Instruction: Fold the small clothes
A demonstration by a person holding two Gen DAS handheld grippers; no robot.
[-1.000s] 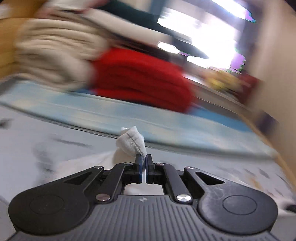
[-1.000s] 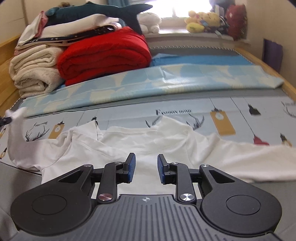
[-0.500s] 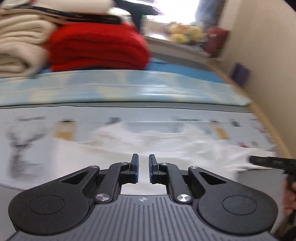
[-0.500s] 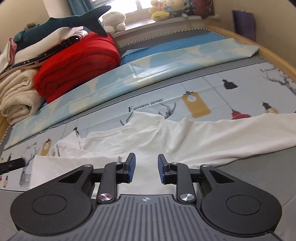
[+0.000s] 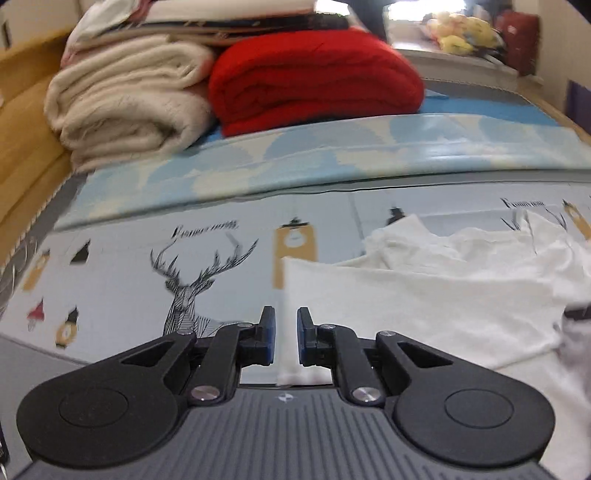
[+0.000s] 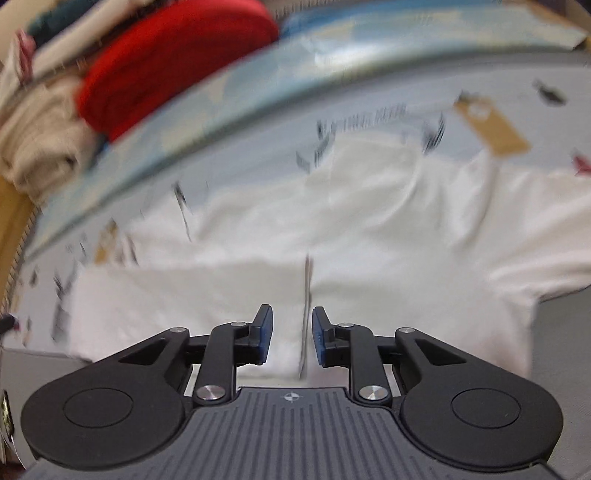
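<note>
A small white shirt (image 5: pixel 424 302) lies spread on the printed bed sheet (image 5: pixel 147 258). In the left wrist view its left edge runs down between the jaws of my left gripper (image 5: pixel 285 338), which is open and empty just above the cloth. In the right wrist view the shirt (image 6: pixel 332 229) fills the middle, blurred by motion. My right gripper (image 6: pixel 291 339) is open over the shirt's near hem, with a thin seam or edge running between the jaws.
A red folded blanket (image 5: pixel 314 77) and cream folded blankets (image 5: pixel 125 107) are stacked at the head of the bed, behind a light blue patterned cover (image 5: pixel 332 155). A wooden bed frame (image 5: pixel 22 122) runs along the left. Plush toys (image 5: pixel 458 33) sit on the sill.
My left gripper let go of the white sleeve it held, opened, and swung to the shirt's left edge. My right gripper moved forward and down over the shirt, staying open.
</note>
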